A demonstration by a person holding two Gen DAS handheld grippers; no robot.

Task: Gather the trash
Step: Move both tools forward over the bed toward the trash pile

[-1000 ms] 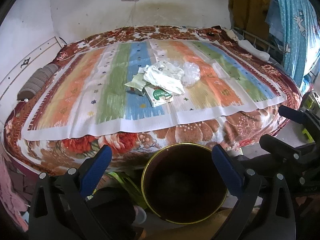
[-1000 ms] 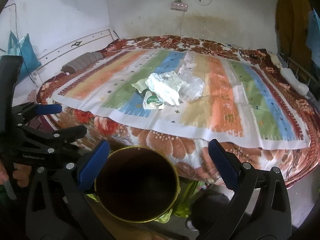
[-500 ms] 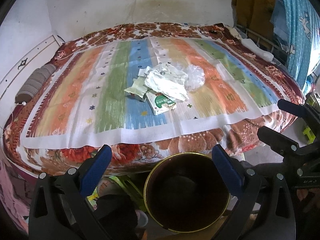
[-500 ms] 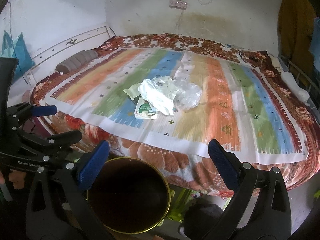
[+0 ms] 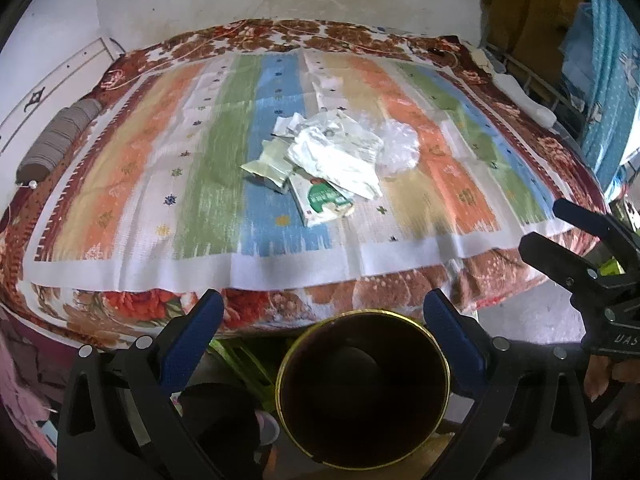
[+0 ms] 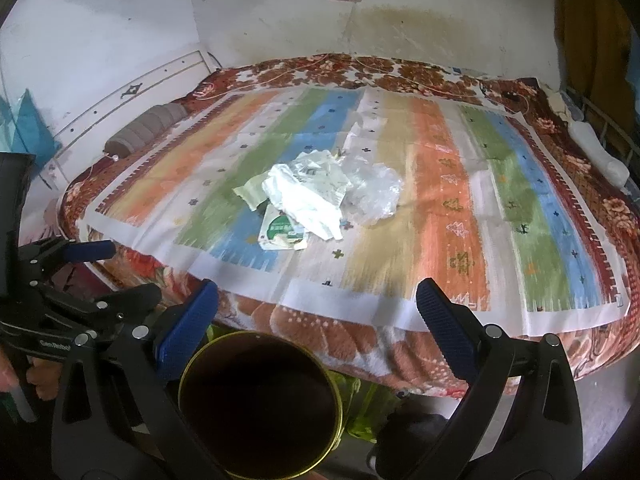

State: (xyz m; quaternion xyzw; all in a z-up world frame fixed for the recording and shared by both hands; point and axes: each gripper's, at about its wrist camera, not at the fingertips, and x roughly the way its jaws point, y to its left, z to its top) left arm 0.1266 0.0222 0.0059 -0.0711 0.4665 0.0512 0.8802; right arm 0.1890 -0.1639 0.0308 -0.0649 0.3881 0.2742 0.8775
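A pile of trash lies mid-bed on the striped cloth: white crumpled paper, a pale green wrapper, a green-and-white carton and a clear plastic bag. The pile also shows in the right wrist view. A dark round bin with a gold rim stands on the floor at the bed's near edge, also seen in the right wrist view. My left gripper is open and empty above the bin. My right gripper is open and empty, just right of the bin.
The bed has a floral blanket under a striped cloth. A grey bolster lies at the left. Walls stand behind and left; a blue curtain hangs at the right. Green packaging lies on the floor beside the bin.
Both grippers have risen and moved toward the bed; the trash pile looks nearer and the bin sits lower in both views. Both jaws stay open.
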